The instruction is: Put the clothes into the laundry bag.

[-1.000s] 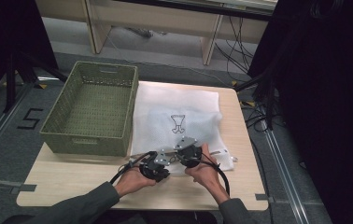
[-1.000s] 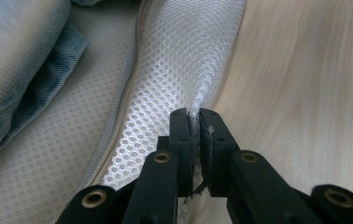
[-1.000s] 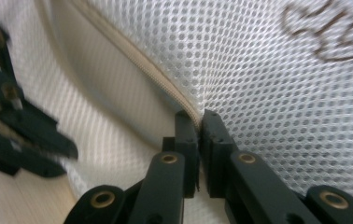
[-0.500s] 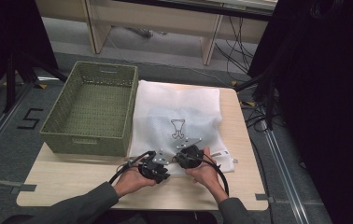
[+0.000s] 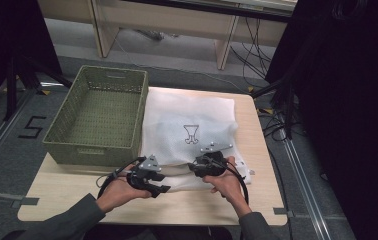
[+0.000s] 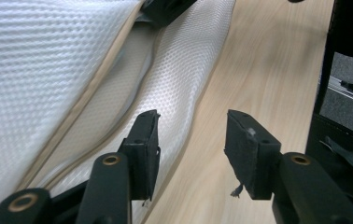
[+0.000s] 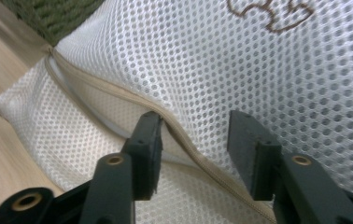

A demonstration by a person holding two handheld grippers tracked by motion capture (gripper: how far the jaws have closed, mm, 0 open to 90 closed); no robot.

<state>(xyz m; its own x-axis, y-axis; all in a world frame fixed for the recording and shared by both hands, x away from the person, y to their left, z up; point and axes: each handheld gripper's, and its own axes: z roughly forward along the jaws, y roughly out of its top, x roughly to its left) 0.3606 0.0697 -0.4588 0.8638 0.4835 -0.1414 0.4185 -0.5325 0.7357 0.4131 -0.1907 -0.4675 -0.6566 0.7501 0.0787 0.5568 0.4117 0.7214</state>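
Observation:
A white mesh bag (image 5: 192, 117) with a brown emblem lies flat on the wooden table (image 5: 77, 192). Its tan zipper seam (image 7: 118, 95) runs along the front edge. My left gripper (image 5: 162, 188) hovers just off that edge; its jaws have just been opening and stand apart, with bare table between them (image 6: 191, 126) and the bag (image 6: 48, 70) beside the left jaw. My right gripper (image 5: 197, 166) sits on the bag's front edge. Its jaws (image 7: 193, 126) have just been opening too, and the seam passes loosely between them, unpinched.
An olive woven basket (image 5: 62, 150) stands to the left of the bag, touching its side. Bare wood (image 6: 258, 60) runs along the table's front. Cables trail from both grippers. Dark stands and floor rails surround the table.
Both grippers' jaws have opened from shut and let go of the bag's front edge. The left hand has drawn back to the left and lifted a little; the right has barely shifted.

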